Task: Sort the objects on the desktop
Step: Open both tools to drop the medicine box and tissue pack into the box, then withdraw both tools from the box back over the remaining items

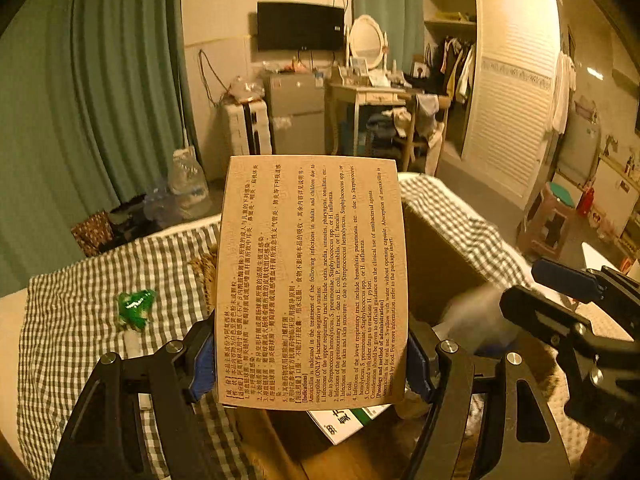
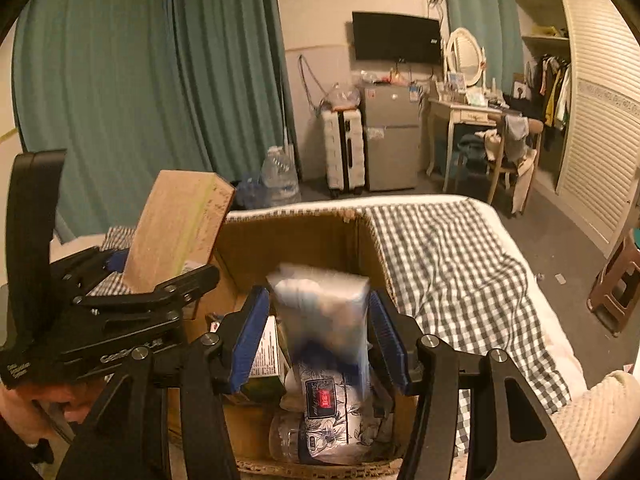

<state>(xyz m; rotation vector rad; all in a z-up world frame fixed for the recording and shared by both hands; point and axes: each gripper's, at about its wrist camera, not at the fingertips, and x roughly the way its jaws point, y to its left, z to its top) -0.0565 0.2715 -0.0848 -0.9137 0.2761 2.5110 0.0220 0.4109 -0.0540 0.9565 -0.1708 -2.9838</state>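
I am carrying two things at once toward the cardboard box point(image 2: 304, 240) that is sitting on the bed's checked cover point(image 2: 460, 264). My left tongs point(image 1: 312, 360) are standing fairly wide and are clamping a flat amoxicillin carton point(image 1: 312, 280) by its two side edges near the bottom, holding it upright with its printed back panel facing the left camera; in the right wrist view the same carton is tilting just left of the box's near-left corner, above the rim rather than inside. My right tongs point(image 2: 320, 340) are standing about half open and are gripping a soft plastic-wrapped packet point(image 2: 320, 304) between the blue pads point(image 2: 250, 340); the packet is blurred, so I cannot tell what it holds, but it is hanging directly over the box's opening. Inside the box I am already seeing several sorted things: a flower-printed pack with a dark label point(image 2: 332, 412), a green-and-white medicine box point(image 2: 268, 356) lying against the left side, and what looks like a clear bottle point(image 2: 288, 436) at the bottom. So I am judging the job to be well under way, with these two items not yet dropped in. Still left out on the checked cover is a small green crinkly wrapper point(image 1: 136, 308) with a little white object point(image 1: 131, 342) just below it, near the left tongs; both are apart from the box and will, I am guessing, need fetching after these two are released.
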